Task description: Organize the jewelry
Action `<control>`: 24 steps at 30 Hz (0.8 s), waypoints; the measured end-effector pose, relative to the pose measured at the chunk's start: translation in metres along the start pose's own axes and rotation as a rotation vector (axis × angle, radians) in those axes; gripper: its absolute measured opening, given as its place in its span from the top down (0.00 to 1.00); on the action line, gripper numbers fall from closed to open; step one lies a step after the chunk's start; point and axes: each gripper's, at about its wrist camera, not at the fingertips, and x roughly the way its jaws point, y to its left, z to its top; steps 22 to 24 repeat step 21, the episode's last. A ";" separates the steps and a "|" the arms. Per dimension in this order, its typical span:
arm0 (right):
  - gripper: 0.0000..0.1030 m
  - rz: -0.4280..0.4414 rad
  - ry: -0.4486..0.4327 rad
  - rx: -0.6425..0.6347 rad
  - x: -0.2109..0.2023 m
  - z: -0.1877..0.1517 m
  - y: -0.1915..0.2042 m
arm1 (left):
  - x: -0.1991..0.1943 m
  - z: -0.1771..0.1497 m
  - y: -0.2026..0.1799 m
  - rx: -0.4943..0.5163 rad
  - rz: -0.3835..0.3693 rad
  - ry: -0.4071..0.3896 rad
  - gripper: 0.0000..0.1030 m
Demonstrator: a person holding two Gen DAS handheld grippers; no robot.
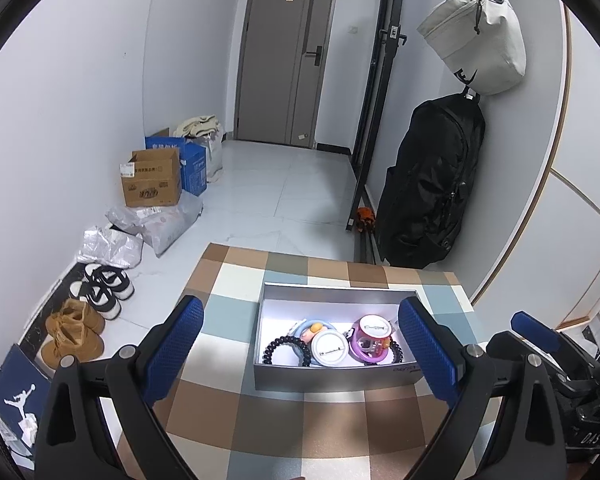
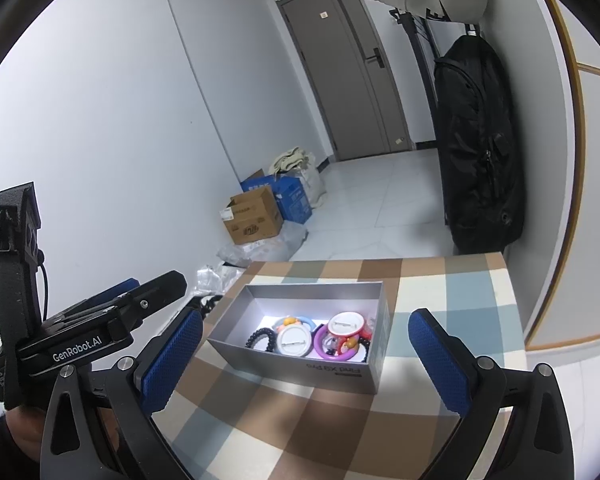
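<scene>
Left tool (image 1: 300, 344): hovering above the near part of the worktop, its blue-padded fingers (image 1: 178, 342) spreading wide with nothing between them; the grey box is showing in the gap.
Right tool (image 2: 306, 354): also hanging over the near worktop, fingers (image 2: 440, 360) standing wide apart and gripping nothing.
Worktop (image 1: 236, 412): wearing a checked cloth of brown, cream and pale blue squares.
Grey box (image 1: 332, 378): sitting open near the middle of the worktop, its white inside glowing under strong light; printed lettering is running along its near wall in the right wrist view (image 2: 296, 370).
Jewelry in the box: everything is lying bunched against the near wall. A black beaded bracelet (image 1: 286, 350) is lying at the left, touching a round white badge (image 1: 329, 348). A purple ring-shaped piece (image 1: 370, 346) is sitting to the right with a second white badge (image 2: 346, 326) lying on top of it. A pale blue ring (image 1: 300, 326) with an orange bit is lying behind them.
Floor, left: cardboard box (image 1: 152, 178), blue carton (image 1: 194, 170), plastic parcels, black-and-white sneakers (image 1: 104, 288) and tan shoes (image 1: 74, 330) are lining the wall.
Right wall: a black backpack (image 1: 432, 176) is hanging below a cream bag (image 1: 476, 36).
Far end: a grey door (image 1: 286, 56) is standing closed.
</scene>
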 end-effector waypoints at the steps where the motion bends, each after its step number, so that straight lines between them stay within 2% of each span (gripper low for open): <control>1: 0.00 0.001 0.000 0.000 0.000 0.000 0.000 | 0.000 0.000 0.000 -0.004 0.000 0.002 0.07; 24: 0.00 -0.001 0.003 -0.001 0.000 -0.001 0.001 | 0.000 -0.001 0.001 -0.006 0.012 0.006 0.07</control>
